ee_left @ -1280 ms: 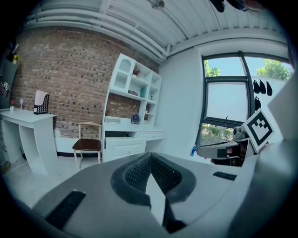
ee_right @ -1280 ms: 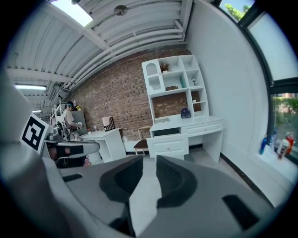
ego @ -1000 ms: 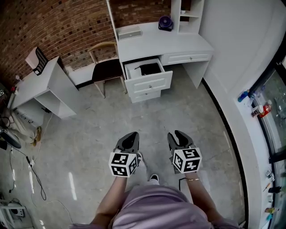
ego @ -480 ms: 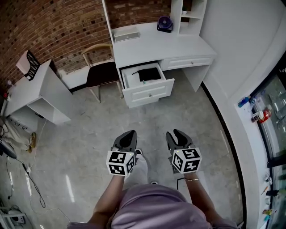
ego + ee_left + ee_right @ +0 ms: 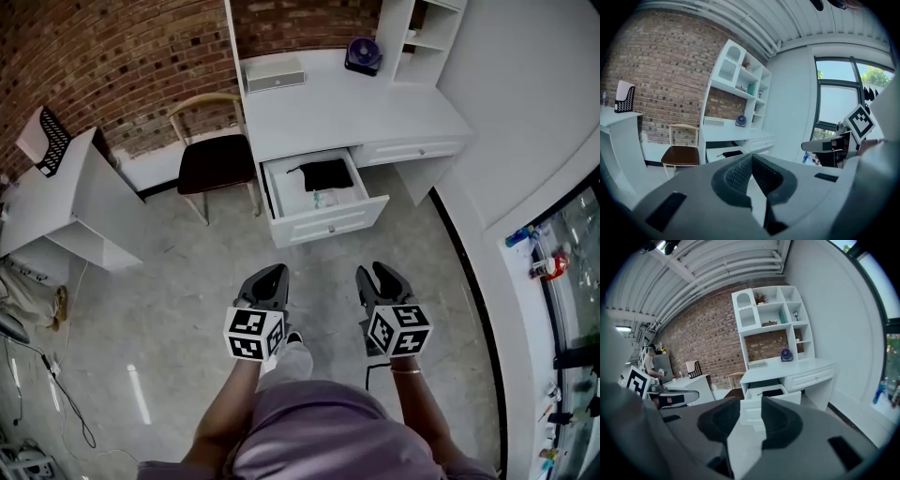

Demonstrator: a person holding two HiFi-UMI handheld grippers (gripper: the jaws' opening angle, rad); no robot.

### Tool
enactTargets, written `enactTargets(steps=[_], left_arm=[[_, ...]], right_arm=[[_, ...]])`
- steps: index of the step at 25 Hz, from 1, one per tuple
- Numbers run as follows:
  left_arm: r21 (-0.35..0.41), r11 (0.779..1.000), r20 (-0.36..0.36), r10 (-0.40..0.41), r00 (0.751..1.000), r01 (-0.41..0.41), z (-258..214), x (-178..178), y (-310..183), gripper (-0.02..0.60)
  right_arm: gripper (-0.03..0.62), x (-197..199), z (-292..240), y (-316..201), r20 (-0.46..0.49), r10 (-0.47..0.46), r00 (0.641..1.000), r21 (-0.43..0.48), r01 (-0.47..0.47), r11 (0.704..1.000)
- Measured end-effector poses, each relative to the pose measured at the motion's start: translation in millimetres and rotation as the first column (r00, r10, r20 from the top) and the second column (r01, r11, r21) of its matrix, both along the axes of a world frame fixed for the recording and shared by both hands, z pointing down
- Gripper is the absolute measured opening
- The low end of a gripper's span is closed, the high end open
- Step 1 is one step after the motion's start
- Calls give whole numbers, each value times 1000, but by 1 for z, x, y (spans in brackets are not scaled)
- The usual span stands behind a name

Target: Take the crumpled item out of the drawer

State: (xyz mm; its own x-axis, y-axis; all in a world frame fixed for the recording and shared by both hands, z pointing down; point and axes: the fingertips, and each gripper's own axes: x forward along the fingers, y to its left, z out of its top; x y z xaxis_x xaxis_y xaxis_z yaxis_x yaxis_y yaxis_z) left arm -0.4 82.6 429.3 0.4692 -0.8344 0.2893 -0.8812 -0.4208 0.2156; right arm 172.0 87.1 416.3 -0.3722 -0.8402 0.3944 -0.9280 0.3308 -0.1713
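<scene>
Head view and both tool views, taken from the floor in front of a white worktop (image 5: 347, 103).

The left tool (image 5: 269, 278) and the right tool (image 5: 382, 277) are held side by side above the grey floor (image 5: 169, 309), both pointed toward the worktop and well apart from it.

In the left gripper view, the left tool's jaws are seen closed, their ribbed tips meeting, and nothing is gripped. In the right gripper view, the right tool's jaws are seen partly apart. Nothing lies between them, and only the distant furniture shows through the gap.

The drawer (image 5: 330, 221) under the worktop is pulled out. The crumpled black item (image 5: 325, 174) lies inside it, toward the rear, with a small pale object (image 5: 319, 199) just in front of it. Neither tool is in contact with the item or the drawer.

A wooden chair (image 5: 214, 159) with a dark seat is placed just left of the drawer, against the brick wall (image 5: 112, 66). A small purple fan (image 5: 362, 54) stands at the back of the worktop.
</scene>
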Motion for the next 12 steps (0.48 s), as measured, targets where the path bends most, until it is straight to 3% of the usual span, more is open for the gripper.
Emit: enactTargets(steps=[12], left_arm=[[-7,1000,-9,14,1000,-15,5,-28,-92,2]], right_arm=[[130,-21,8,-91,-29,18,999,-25,-19,999]])
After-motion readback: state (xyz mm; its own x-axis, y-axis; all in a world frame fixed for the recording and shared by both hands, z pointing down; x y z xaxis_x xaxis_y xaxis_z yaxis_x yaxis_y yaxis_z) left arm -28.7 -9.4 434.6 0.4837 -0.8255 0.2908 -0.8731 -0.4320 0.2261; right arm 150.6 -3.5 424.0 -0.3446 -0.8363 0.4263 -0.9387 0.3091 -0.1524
